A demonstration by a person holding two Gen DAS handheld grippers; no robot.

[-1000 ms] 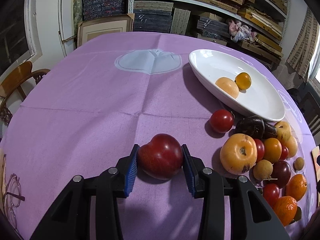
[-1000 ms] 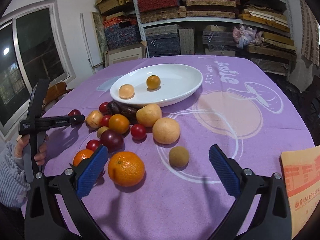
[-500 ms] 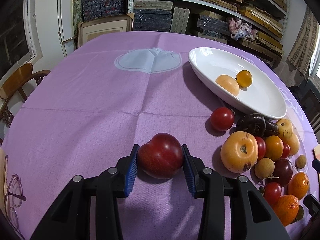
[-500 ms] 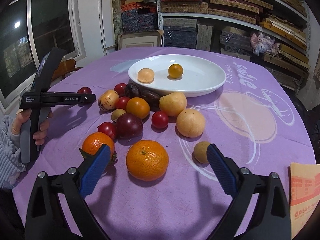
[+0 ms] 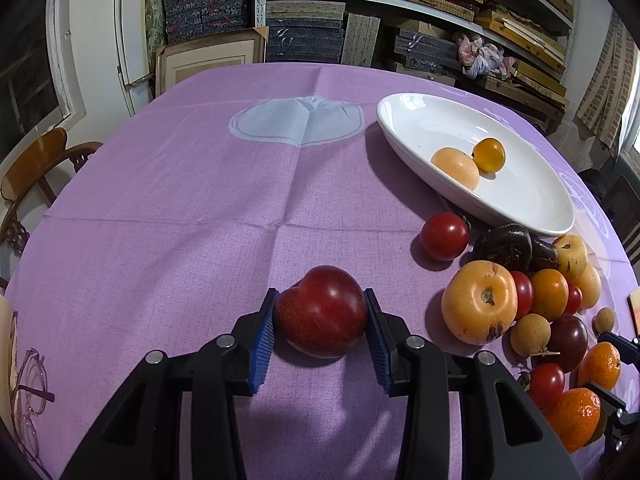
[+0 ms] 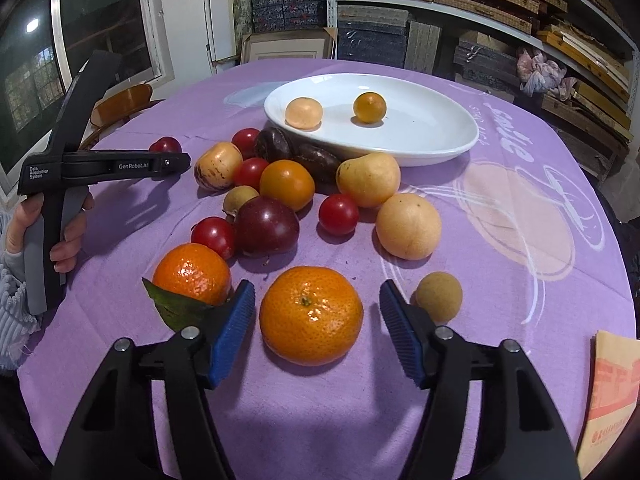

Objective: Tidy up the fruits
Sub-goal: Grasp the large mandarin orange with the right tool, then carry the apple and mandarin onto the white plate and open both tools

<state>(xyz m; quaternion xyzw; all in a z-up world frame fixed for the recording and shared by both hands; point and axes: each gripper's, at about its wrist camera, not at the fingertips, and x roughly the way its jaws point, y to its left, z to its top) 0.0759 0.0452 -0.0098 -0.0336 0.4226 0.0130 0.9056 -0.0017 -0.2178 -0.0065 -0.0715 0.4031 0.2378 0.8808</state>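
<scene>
**Two grippers among the fruit on the purple cloth**

The round table under its purple printed tablecloth (image 6: 500,208) filled most of the room in front of me, with shelves of stacked boxes behind it. Toward the far side sat a large oval white ceramic dish (image 6: 432,136), and in it lay two fruits only: a pale peach-coloured round one (image 6: 304,113) and a small deep-yellow one (image 6: 369,107), a little apart.

Just in front of the dish, fruit was heaped loosely on the cloth. A pale yellow pear-shaped fruit (image 6: 370,179) lay against the dish's near rim, with a round pale-orange fruit (image 6: 408,226) just beside it, then a dark purple plum (image 6: 266,225), small red tomatoes and an orange tomato-like fruit (image 6: 287,184).

The left gripper (image 5: 320,332), black with blue ribbed pads, was clamped on a dark red plum-like fruit (image 5: 322,312), both pads pressed to its sides, low over the cloth and well left of the heap. A hand (image 6: 60,232) held its grip.

The right gripper (image 6: 316,316) was closing around a large bright orange mandarin (image 6: 311,314) that rested on the cloth at the near edge of the heap; the pads stood on either side with a sliver of gap, not yet touching. A second mandarin with a green leaf (image 6: 192,274) lay just beside its left pad, and a small brown round longan-like fruit (image 6: 439,296) beside its right.
</scene>
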